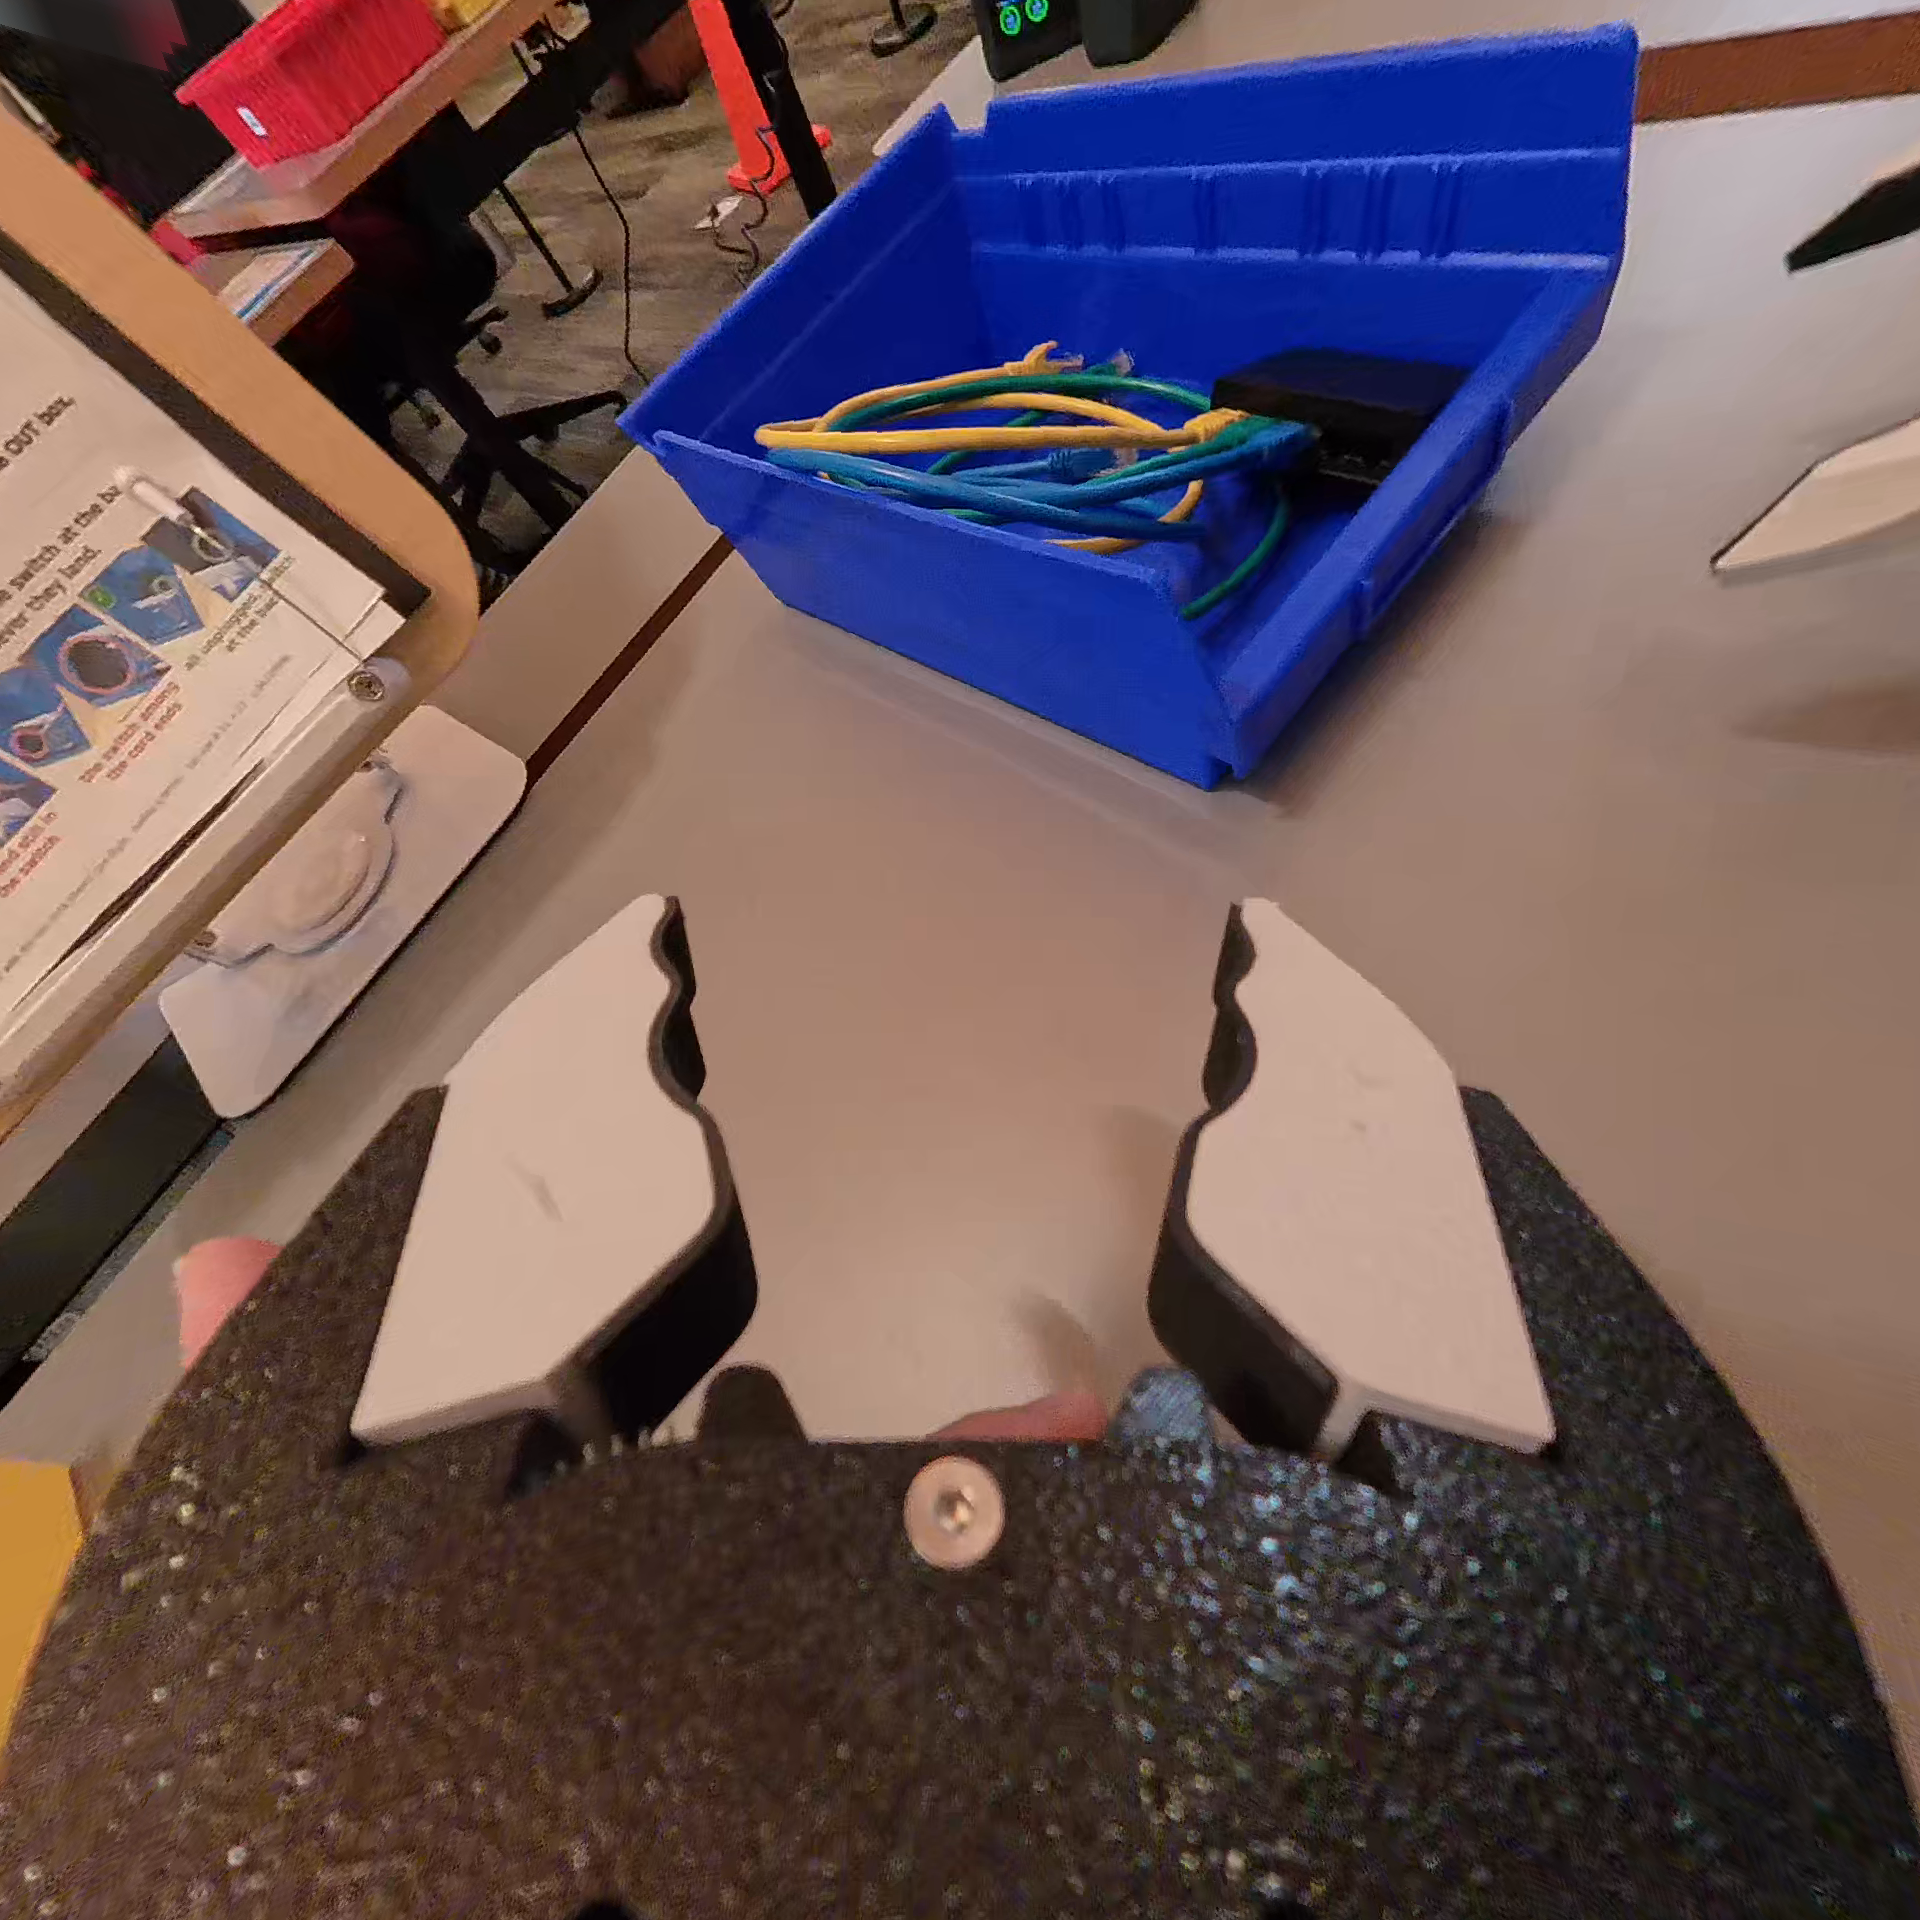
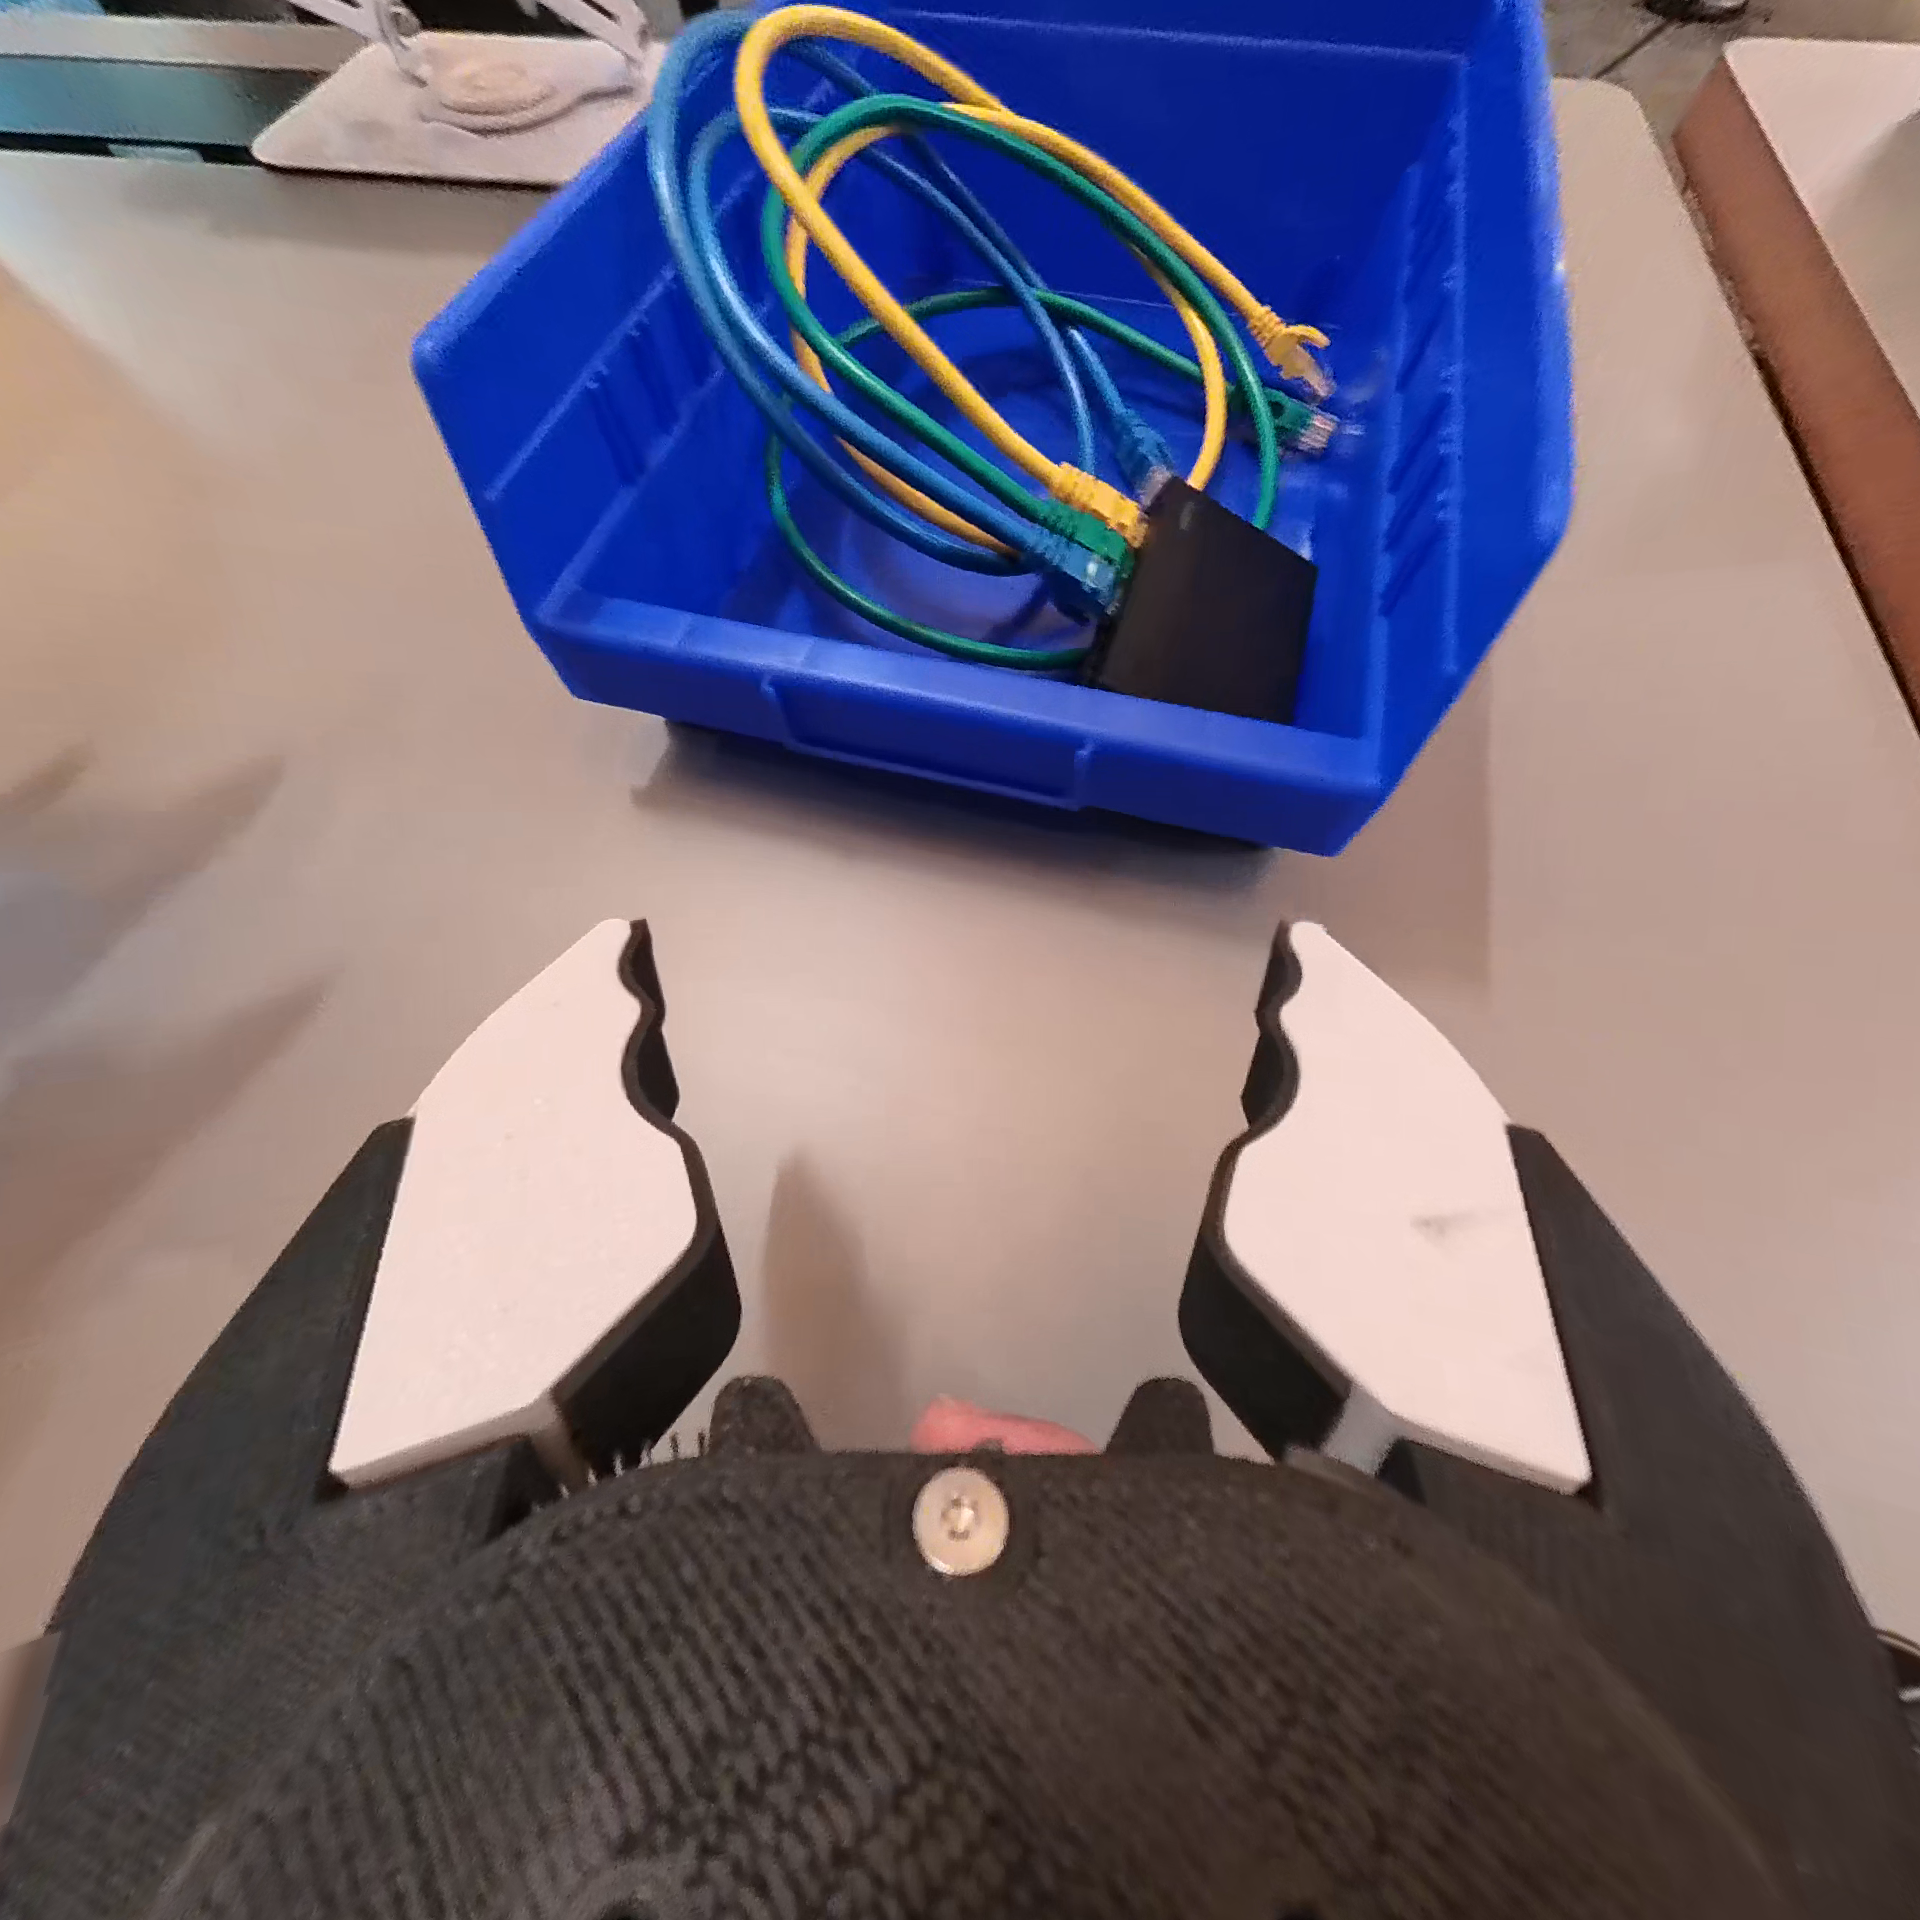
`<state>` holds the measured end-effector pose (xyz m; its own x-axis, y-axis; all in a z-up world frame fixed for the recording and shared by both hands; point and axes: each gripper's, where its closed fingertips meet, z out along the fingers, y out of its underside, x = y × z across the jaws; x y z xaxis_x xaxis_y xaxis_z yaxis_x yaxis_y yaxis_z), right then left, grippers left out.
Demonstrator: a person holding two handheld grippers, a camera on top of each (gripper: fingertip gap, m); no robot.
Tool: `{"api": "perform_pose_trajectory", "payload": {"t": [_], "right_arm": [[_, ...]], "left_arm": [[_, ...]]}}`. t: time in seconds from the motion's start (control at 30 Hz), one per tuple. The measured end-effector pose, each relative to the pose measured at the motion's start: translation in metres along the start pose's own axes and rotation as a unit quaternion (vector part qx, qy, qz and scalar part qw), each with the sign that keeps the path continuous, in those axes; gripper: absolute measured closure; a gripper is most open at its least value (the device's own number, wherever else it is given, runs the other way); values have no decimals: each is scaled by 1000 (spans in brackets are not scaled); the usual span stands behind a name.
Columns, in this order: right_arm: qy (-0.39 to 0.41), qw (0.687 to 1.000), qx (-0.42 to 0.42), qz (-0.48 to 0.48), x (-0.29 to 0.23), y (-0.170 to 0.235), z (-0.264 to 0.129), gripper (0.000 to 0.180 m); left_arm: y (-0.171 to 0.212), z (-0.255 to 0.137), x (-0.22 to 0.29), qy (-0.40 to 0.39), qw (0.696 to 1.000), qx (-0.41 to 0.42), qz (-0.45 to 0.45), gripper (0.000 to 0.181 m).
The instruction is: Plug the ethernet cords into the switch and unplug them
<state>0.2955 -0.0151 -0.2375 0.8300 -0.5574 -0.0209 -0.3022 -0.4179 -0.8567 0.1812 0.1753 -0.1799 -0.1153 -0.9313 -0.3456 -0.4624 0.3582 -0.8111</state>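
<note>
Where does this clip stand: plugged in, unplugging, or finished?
Done: the yellow, green and blue ethernet cords each sit with one end in the black switch inside the blue plastic bin. In hand: nothing; the left hand-held gripper and right hand-held gripper are open. Left: unplugging.

Office workspace: desks, rolling chairs, carpet.

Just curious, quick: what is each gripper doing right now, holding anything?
Left gripper: open, empty, above the table.
Right gripper: open, empty, short of the bin.
</note>
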Motion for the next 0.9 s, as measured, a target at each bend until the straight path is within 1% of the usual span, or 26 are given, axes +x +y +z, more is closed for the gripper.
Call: {"api": "perform_pose_trajectory", "payload": {"t": [0.1, 0.13, 0.27, 0.33, 0.4, 0.43, 0.47, 0.53, 0.57, 0.6, 0.63, 0.67, 0.73, 0.77, 0.8, 0.9], "right_arm": [[10, 1000, 4, 13, 11, 1, -4, 71], [13, 1000, 6, 15, 14, 2, -5, 71], [15, 1000, 4, 28, 22, 6, -6, 72], [9, 1000, 1, 28, 22, 8, -5, 73], [8, 1000, -4, 27, 24, 12, -5, 74], [7, 1000, -7, 30, 25, 13, -5, 74], [6, 999, -3, 31, 26, 12, -6, 74], [12, 999, 6, 38, 31, 10, -10, 74], [16, 999, 8, 43, 33, 9, -12, 75], [19, 999, 13, 44, 35, 8, -13, 75], [23, 999, 19, 45, 37, 6, -14, 75], [25, 998, 24, 46, 39, 4, -15, 76], [23, 998, 27, 51, 38, 2, -13, 77], [19, 998, 26, 50, 36, 2, -12, 77], [16, 999, 23, 47, 34, 3, -10, 77], [23, 999, 14, 26, 29, 3, -10, 75]], "left_arm": [[-2, 12, 8, 7, 1000, -15, 11, 86], [-7, 16, 15, 24, 999, -19, 19, 86], [-53, 45, 46, 108, 988, -24, 108, 85], [-71, 67, 58, 161, 975, -50, 148, 84], [-81, 94, 61, 191, 962, -84, 176, 84], [-84, 109, 56, 185, 963, -101, 170, 85], [-83, 123, 45, 162, 968, -127, 147, 87], [-68, 140, 13, 73, 975, -205, 50, 87], [-57, 140, 4, 42, 972, -231, -8, 92], [-51, 138, 8, 46, 970, -229, -63, 94], [-48, 138, 19, 77, 970, -206, -103, 97], [-43, 140, 28, 97, 969, -193, -123, 99], [-15, 147, 27, 75, 961, -239, -121, 106], [-6, 150, 32, 88, 955, -254, -124, 100], [-5, 152, 34, 98, 954, -248, -137, 113], [2, 151, 8, 45, 964, -224, -138, 152]]}}
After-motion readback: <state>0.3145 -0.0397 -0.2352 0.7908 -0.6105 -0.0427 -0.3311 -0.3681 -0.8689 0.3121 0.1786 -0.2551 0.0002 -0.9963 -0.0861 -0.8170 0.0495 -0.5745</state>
